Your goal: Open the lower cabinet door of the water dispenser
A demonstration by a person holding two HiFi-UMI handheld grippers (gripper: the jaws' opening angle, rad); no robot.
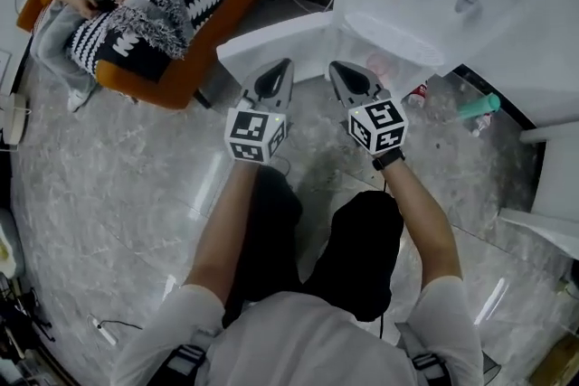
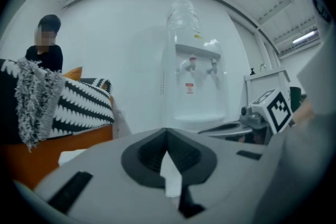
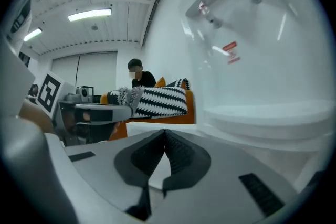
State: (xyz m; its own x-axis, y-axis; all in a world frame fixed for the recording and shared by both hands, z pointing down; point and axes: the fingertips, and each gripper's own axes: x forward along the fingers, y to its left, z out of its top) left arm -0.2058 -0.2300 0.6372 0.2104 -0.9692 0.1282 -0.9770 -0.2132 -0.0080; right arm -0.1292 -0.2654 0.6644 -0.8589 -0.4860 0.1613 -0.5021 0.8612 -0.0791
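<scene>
The left gripper and the right gripper both have their jaws pressed together on nothing, and the lower door of the water dispenser looks swung open already, so little seems left to do.

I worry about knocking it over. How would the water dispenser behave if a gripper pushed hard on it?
The water dispenser is tall and narrow with a large bottle on top, so a high push might rock it. Its smooth white shell is probably slippery. The floor looks polished, so it may skid.
</scene>
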